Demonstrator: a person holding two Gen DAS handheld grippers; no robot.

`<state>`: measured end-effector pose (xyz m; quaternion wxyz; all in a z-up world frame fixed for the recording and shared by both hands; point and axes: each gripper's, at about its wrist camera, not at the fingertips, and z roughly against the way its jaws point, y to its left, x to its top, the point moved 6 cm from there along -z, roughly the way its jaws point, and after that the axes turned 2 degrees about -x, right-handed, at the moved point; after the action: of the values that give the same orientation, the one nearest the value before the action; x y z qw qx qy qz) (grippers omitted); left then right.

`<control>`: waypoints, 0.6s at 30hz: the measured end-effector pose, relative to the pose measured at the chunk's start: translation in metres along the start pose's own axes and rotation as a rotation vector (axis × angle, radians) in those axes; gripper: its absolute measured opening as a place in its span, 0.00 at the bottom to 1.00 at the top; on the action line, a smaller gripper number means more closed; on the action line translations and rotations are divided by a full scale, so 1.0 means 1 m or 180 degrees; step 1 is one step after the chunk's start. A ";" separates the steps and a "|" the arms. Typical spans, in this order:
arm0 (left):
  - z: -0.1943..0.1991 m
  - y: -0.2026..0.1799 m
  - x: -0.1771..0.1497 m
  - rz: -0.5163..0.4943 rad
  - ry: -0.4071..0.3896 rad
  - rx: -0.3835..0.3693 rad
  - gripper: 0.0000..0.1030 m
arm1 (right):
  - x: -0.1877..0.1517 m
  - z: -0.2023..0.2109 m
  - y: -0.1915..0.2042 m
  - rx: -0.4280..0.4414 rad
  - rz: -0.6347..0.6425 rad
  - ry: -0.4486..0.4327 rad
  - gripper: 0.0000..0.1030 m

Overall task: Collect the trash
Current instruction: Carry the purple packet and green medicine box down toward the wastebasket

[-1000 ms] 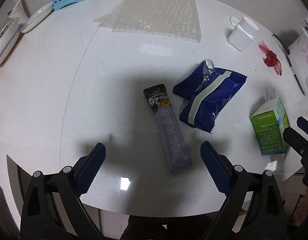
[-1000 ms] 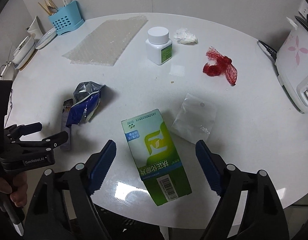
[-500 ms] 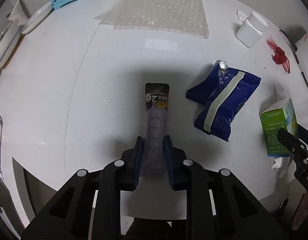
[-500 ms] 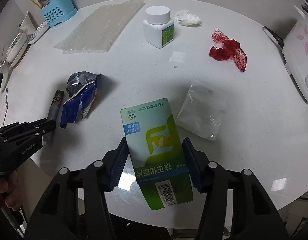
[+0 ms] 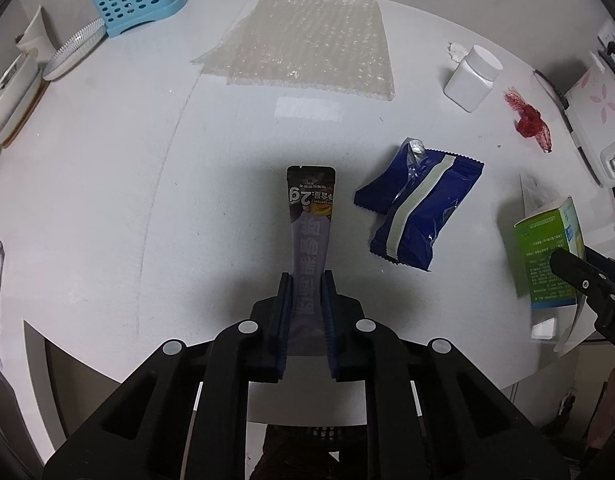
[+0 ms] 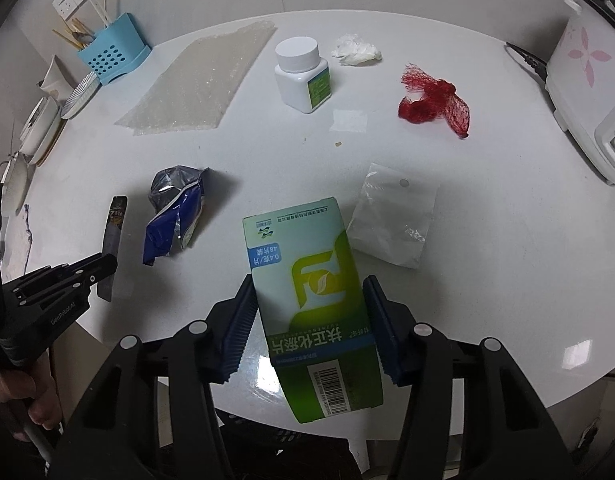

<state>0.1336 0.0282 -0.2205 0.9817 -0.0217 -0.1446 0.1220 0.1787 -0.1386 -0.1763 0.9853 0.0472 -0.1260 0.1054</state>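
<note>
1. The left gripper (image 5: 306, 304) pinches the near end of the sachet (image 5: 309, 216), pads tight against both edges.
2. The right gripper (image 6: 311, 320) clamps the green box (image 6: 313, 300) by its sides.
3. A blue wrapper (image 5: 417, 208) lies on the table (image 5: 147, 160) between them.
4. Bubble wrap (image 5: 307, 46) lies farthest back.

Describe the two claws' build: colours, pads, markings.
Both the left claw and right claw have matte black linkage frames with silver pivot rivets and ribbed dark-blue finger pads. White "GenRobot.AI" lettering marks the left claw's side. No cables visible.
</note>
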 end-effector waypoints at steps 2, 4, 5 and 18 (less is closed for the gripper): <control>0.004 -0.004 -0.001 -0.0017 -0.0028 -0.0009 0.13 | -0.001 0.005 -0.001 -0.0010 -0.0025 -0.0043 0.50; 0.016 -0.003 -0.003 -0.0033 -0.0063 -0.0020 0.13 | -0.002 0.010 -0.002 -0.0028 -0.0037 -0.0088 0.50; 0.017 -0.003 -0.002 -0.0041 -0.0082 -0.0031 0.13 | -0.002 0.012 -0.002 -0.0044 -0.0034 -0.0109 0.50; 0.058 -0.019 -0.016 -0.0288 -0.0312 -0.0160 0.12 | -0.021 0.050 0.004 -0.0144 0.0104 -0.0493 0.50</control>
<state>0.1064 0.0067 -0.1677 0.9771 -0.0338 -0.1964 0.0748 0.1456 -0.1446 -0.1338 0.9715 0.0309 -0.2050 0.1147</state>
